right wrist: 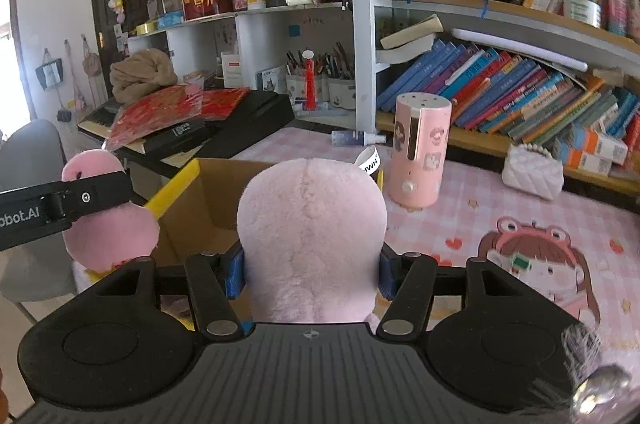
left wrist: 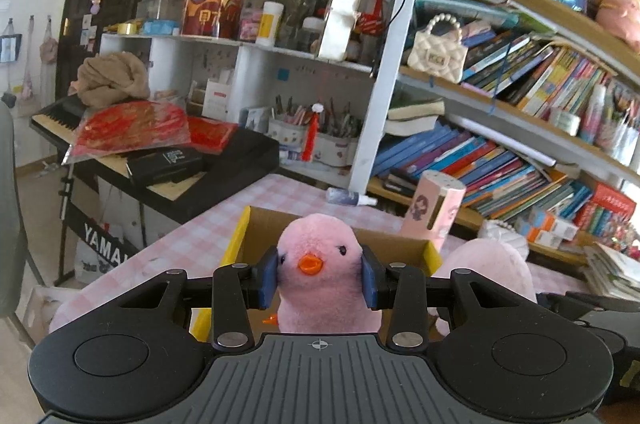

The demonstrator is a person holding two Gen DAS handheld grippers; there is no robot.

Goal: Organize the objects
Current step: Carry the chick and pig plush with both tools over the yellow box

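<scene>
My left gripper (left wrist: 322, 280) is shut on a small pink plush duck (left wrist: 320, 264) with an orange beak, held over an open cardboard box (left wrist: 256, 236) with yellow flaps. My right gripper (right wrist: 310, 274) is shut on a larger pink plush toy (right wrist: 312, 224), seen from its back, just right of the box (right wrist: 200, 208). The small duck (right wrist: 108, 224) and the left gripper's finger show at the left of the right wrist view. The larger plush (left wrist: 492, 268) shows at the right of the left wrist view.
The box stands on a pink checked tablecloth (right wrist: 460, 216). A pink cylindrical container (right wrist: 420, 152), a small spray bottle (right wrist: 356, 138) and a white quilted purse (right wrist: 532, 172) stand behind. Bookshelves (right wrist: 520, 84) line the back; a keyboard piano (right wrist: 192, 132) with red packets is left.
</scene>
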